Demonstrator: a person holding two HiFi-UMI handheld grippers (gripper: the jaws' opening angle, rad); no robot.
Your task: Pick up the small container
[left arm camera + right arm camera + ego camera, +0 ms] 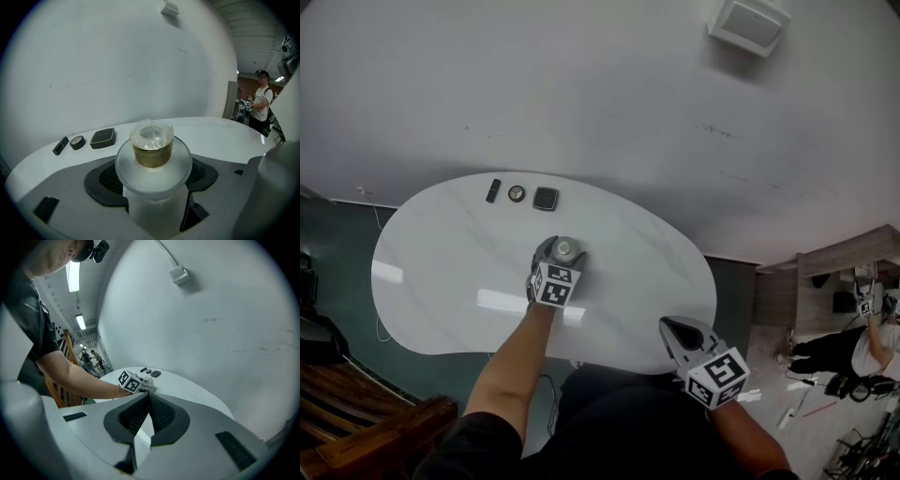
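Container position: the small container (152, 154) is found standing on the white table (431, 272), near the middle of the top, directly between the two jaws of the left gripper (557, 262)
Container form: a frosted pale body is seen under a wide round rim, topped by a gold-toned cap wrapped in clear film
Long axis: vertical; it is crossed at right angles by the closing line of the jaws, which runs side to side
Left jaws: spread wide, one jaw to each side of the body below the rim; a dark gap is seen on the right side, so no clamping is judged to be in place
Right jaws: the right gripper (148, 414) is held over the near table edge, jaws pressed together with nothing between them
Nearer hand: the left; the right is kept well apart from the container
Deciding relation: the body is enclosed by the left jaws, so only closure below the rim and a straight lift are judged to be required
Risk: a grip taken on the overhanging rim is judged liable to slip
Other items: three small dark items (517, 193) are laid in a row at the far edge, well apart from the container
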